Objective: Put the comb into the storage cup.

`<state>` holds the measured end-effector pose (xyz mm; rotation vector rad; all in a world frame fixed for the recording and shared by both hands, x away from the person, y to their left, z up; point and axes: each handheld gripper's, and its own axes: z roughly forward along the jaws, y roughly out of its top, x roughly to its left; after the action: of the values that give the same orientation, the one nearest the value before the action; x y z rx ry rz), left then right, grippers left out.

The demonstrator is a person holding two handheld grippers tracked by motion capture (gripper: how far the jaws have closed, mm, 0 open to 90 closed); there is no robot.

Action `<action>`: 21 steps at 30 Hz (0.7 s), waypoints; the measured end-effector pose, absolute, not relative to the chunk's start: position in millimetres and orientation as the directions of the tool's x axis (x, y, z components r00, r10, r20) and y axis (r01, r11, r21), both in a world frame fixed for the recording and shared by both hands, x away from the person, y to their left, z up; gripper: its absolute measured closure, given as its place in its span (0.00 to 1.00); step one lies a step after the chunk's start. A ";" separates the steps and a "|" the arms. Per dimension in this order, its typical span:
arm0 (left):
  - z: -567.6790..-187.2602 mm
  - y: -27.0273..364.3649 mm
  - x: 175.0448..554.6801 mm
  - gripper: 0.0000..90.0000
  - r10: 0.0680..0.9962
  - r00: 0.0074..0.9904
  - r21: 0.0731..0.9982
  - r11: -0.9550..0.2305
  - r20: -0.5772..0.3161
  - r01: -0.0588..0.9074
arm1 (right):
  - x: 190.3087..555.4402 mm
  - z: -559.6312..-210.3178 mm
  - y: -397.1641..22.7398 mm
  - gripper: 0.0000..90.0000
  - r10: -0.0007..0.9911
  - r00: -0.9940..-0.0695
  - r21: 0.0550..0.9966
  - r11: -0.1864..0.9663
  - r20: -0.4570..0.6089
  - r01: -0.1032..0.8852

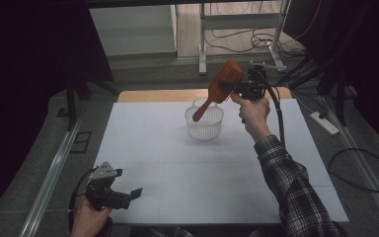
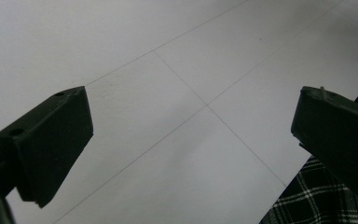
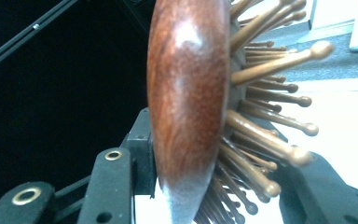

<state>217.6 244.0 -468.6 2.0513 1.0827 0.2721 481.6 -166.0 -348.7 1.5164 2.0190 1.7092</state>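
Your right gripper clamped its fingers on the stiff, slick wooden brush head; left gripper fingers apart.

Lab recording setup, black curtains, floor cables, white table

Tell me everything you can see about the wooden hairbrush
The hairbrush is reddish-brown polished wood, with an oval head and a tapering handle. Light wooden pins with rounded tips stand out from a dark pad on one face. The right gripper is shut on the head and holds the brush in the air, tilted, head up and handle slanting down toward the white slotted basket on the table. Whether the handle touches the basket cannot be told.
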 end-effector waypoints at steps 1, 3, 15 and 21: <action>-468.6 244.2 217.9 0.00 0.773 0.613 0.725 -0.328 -0.163 0.606 | 482.3 -349.6 -165.6 0.59 0.712 -0.500 0.787 -0.120 0.492 0.605; -468.8 244.2 218.2 0.00 0.773 0.612 0.723 -0.325 -0.168 0.609 | 483.6 -351.5 -164.7 0.59 0.718 -0.499 0.789 -0.113 0.485 0.604; -468.8 243.3 218.6 0.00 0.782 0.602 0.716 -0.327 -0.160 0.616 | 487.7 -364.4 -153.2 0.59 0.735 -0.493 0.787 -0.090 0.466 0.610; -468.5 244.3 218.5 0.00 0.793 0.588 0.707 -0.324 -0.159 0.628 | 488.5 -373.9 -149.2 0.59 0.743 -0.489 0.782 -0.075 0.457 0.618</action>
<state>218.5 244.3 -468.5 2.0603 1.1255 0.2772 488.5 -149.2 -373.9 1.5212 2.0534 1.6189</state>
